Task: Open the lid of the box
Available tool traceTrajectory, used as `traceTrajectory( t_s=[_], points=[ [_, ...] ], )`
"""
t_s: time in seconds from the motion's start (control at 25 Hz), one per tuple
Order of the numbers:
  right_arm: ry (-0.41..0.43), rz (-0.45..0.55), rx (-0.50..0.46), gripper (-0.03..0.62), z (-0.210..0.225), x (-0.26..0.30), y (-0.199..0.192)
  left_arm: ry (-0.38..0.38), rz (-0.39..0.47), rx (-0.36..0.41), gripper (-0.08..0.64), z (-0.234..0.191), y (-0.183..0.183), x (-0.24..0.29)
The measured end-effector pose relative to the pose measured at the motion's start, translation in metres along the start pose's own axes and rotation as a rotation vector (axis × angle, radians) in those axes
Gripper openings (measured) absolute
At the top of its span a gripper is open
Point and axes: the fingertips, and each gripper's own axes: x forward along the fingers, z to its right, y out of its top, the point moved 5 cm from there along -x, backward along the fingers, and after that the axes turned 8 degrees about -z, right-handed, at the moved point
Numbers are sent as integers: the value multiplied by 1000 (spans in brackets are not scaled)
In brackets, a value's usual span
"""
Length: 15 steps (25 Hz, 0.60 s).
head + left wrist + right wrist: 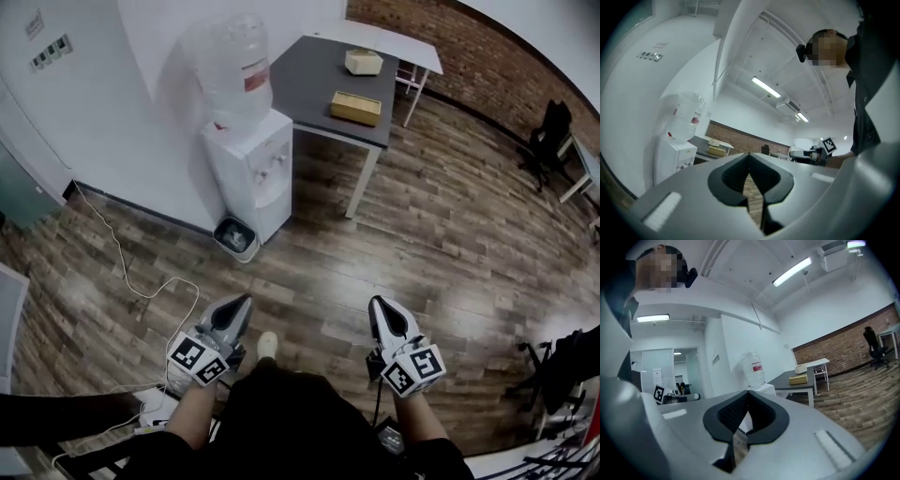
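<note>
A wooden floor [450, 244] fills most of the head view. A dark table [314, 75] stands at its far side, and a white water dispenser [253, 169] topped by a clear bottle [234, 70] stands against the wall beside it.

The person's forearms reach forward from the body at the bottom of the view, side by side and well apart. Each holds its tool level, pointing out over the floor toward the table.

The left gripper [246, 302] has its jaws closed tip to tip with nothing between them. The right gripper [377, 305] is closed and empty too.

On the tabletop, well away from both grippers, lie a tan box [356, 108] with its lid down and a cream box [364, 62] behind it. A small bin [234, 236] sits at the dispenser's foot.
</note>
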Motion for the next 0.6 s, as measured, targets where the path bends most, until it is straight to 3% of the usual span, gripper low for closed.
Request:
traceTrajectory(
  t_s=[0.36, 0.6],
  points=[
    [-106, 21, 7, 2, 11, 25, 6, -125, -10, 39, 0, -45, 26, 50],
    [-147, -2, -56, 2, 20, 53, 21, -190, -18, 60, 0, -71, 39, 79]
  ],
)
